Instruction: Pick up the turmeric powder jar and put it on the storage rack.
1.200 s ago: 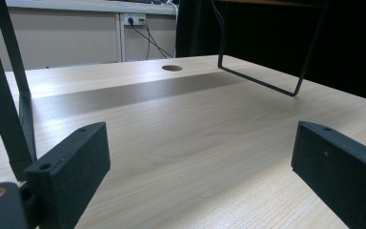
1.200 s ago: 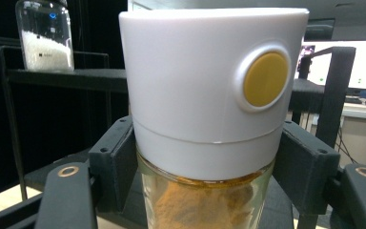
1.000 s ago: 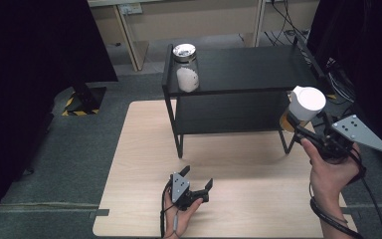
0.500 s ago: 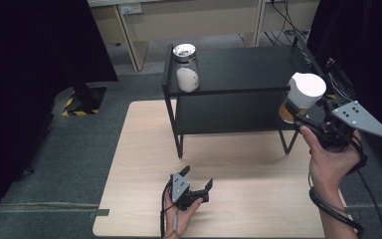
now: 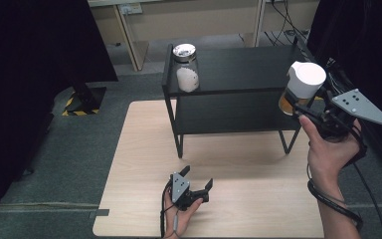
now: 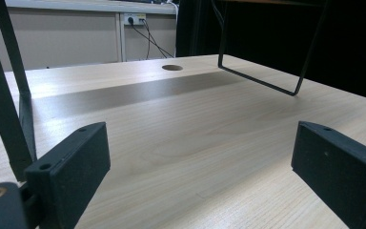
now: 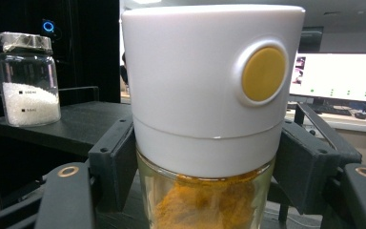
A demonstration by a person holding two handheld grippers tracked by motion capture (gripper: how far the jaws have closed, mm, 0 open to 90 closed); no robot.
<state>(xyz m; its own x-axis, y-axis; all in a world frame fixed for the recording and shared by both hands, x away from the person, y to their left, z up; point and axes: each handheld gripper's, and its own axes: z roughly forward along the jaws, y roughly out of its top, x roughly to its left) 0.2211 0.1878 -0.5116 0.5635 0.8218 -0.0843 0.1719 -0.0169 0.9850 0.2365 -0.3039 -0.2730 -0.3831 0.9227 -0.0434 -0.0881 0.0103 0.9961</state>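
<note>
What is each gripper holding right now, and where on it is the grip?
The right gripper clamps the spice jar on its glass body, just below the white cap. The left gripper holds nothing; its jaws stand open over the table.

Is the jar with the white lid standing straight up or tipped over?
Straight up. The jar has its white lid on top and orange powder below, and the right gripper clamps its glass sides.
</note>
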